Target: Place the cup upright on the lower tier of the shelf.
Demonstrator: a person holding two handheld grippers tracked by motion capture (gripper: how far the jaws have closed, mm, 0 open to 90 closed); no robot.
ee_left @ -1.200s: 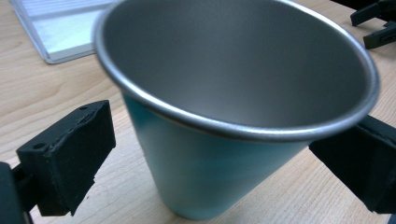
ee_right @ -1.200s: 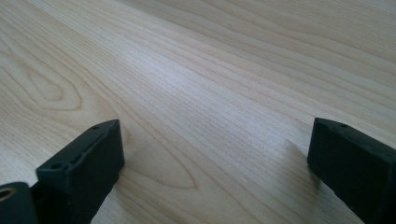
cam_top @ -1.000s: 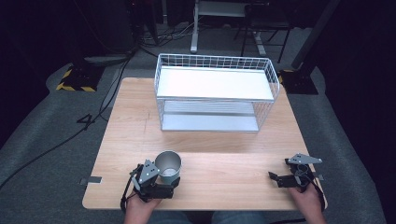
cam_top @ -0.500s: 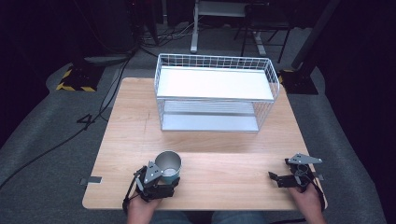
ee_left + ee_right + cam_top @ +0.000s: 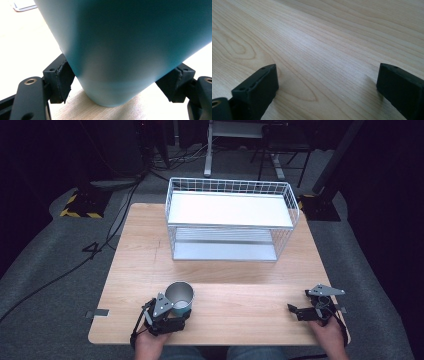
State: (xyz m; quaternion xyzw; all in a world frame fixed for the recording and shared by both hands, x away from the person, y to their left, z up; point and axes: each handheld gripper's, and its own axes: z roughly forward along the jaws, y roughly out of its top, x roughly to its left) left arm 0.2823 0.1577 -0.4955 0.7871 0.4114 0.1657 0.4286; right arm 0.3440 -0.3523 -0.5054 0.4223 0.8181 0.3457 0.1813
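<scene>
Near the front edge of the wooden table (image 5: 240, 295), toward its left side, a light blue cup (image 5: 179, 299) with a shiny metal inside stands upright on its base. The left gripper (image 5: 176, 311) sits right behind it on the near side, held by the person's left hand (image 5: 150, 342) coming up over the table edge. Its jaws have just been closing with the cup between them, and in the left gripper view the black pads (image 5: 63, 80) now press against the cup's lower wall (image 5: 120, 50) on both sides, so the cup is clamped low down while its bottom rests on the wood.

Well apart, near the front right corner, the right gripper (image 5: 295, 311) lies low over the table in the person's right hand (image 5: 327, 335), with its grey three-cornered plate on top. In the right gripper view its two black jaws stand wide apart with bare wood grain (image 5: 324, 55) between them.

At the far side of the table, about in the middle, stands a white wire rack (image 5: 230, 220) with a flat white top shelf and a lower shelf beneath it. It is well clear of both grippers and the cup. Beyond the table, grey carpet (image 5: 50, 260) carries black cables, and a yellow-and-black striped block (image 5: 80, 205) sits on the far left.
</scene>
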